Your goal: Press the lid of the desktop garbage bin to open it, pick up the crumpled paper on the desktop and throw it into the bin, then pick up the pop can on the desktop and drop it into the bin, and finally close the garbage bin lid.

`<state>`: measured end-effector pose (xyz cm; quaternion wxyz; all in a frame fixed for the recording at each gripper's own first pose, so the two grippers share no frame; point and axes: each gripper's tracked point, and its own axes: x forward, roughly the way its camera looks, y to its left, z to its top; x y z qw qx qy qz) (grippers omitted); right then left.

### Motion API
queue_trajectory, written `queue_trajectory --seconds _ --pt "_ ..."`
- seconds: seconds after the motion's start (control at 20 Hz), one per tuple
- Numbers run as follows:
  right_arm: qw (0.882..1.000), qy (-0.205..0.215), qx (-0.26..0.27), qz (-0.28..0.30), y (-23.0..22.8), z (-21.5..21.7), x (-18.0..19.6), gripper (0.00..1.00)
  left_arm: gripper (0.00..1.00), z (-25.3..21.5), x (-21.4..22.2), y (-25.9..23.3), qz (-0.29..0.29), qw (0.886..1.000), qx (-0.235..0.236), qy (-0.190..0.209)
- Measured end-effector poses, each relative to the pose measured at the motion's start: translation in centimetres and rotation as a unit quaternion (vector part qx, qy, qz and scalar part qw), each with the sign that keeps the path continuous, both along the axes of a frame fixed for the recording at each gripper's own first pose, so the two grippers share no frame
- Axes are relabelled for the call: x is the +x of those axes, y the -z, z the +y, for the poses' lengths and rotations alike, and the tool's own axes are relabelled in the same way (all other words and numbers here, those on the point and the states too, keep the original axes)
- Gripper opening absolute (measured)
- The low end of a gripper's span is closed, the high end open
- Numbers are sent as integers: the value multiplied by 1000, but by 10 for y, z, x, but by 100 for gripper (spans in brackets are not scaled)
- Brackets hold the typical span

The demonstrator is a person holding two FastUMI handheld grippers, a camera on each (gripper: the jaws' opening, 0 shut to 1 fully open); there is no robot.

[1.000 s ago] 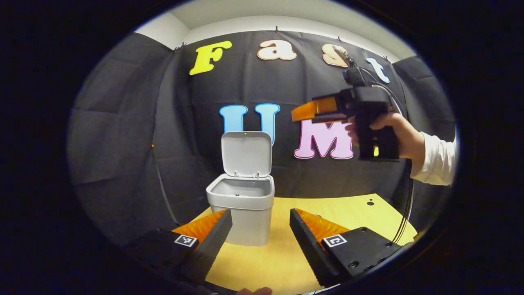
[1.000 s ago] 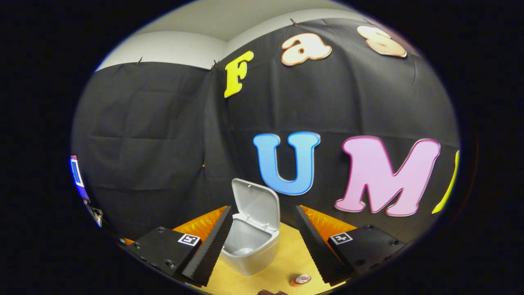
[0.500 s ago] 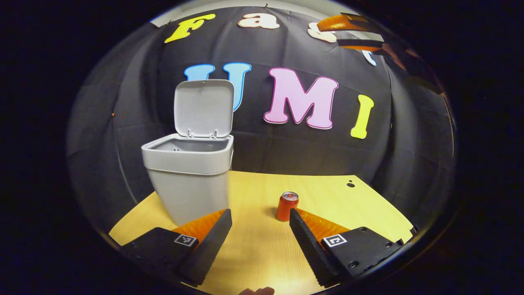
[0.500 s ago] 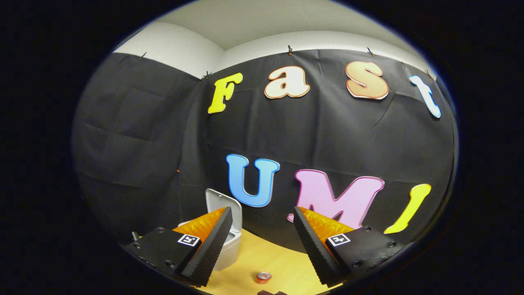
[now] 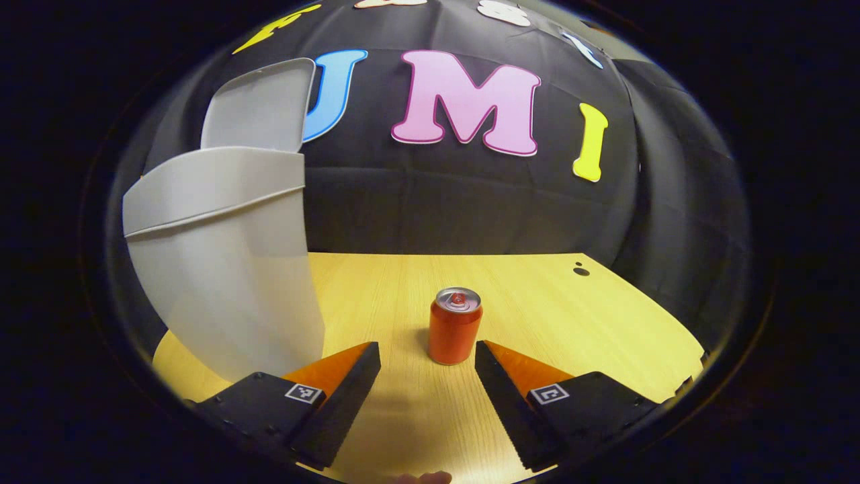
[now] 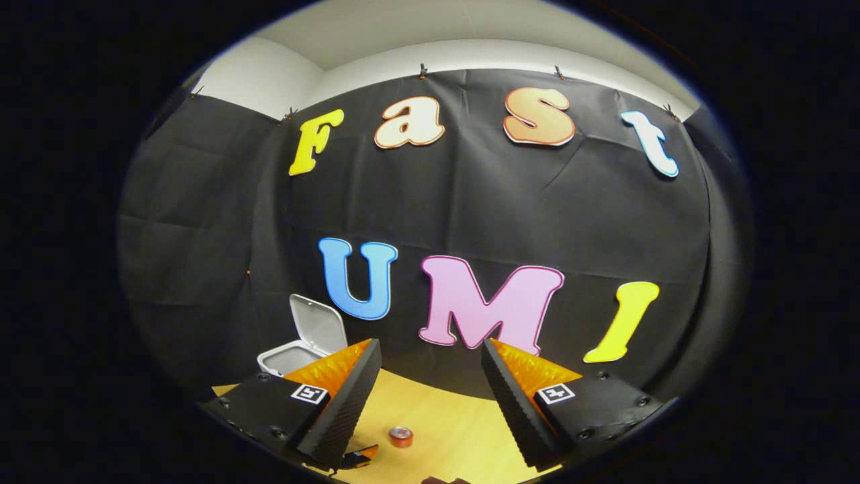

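A red pop can (image 5: 455,326) stands upright on the wooden desktop (image 5: 537,316). My left gripper (image 5: 427,363) is open low over the desk, with the can just ahead of the gap between its fingers. The grey garbage bin (image 5: 222,262) stands close on the left, its lid (image 5: 259,104) tipped up and open. My right gripper (image 6: 430,363) is open and empty, held high above the desk. From there the pop can (image 6: 401,436) looks small far below, and the open bin (image 6: 295,343) sits at the lower left.
The black cloth wall closes the back and sides of the desk. A small dark hole (image 5: 581,271) marks the desktop at the far right. A bit of the left gripper (image 6: 359,457) peeks out below my right gripper's left finger.
My left gripper has dropped low and moved toward the can, which now sits close ahead of its fingers; the bin slid to the left. My right gripper rose and swung right, away from the bin.
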<state>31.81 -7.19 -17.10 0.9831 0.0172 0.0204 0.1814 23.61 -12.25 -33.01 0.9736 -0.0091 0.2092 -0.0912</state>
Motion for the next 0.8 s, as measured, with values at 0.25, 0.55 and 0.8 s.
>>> queue_trajectory --seconds 0.25,0.55,0.8 --pt "1000 13 -10 10 6 -17 2 96 96 -24 33 30 17 1000 0 8" --pt "999 23 -9 28 18 -27 -1 96 96 -39 61 51 17 1000 14 17" --pt "999 26 -26 40 28 -34 -2 96 96 -37 90 65 18 1000 7 -4"
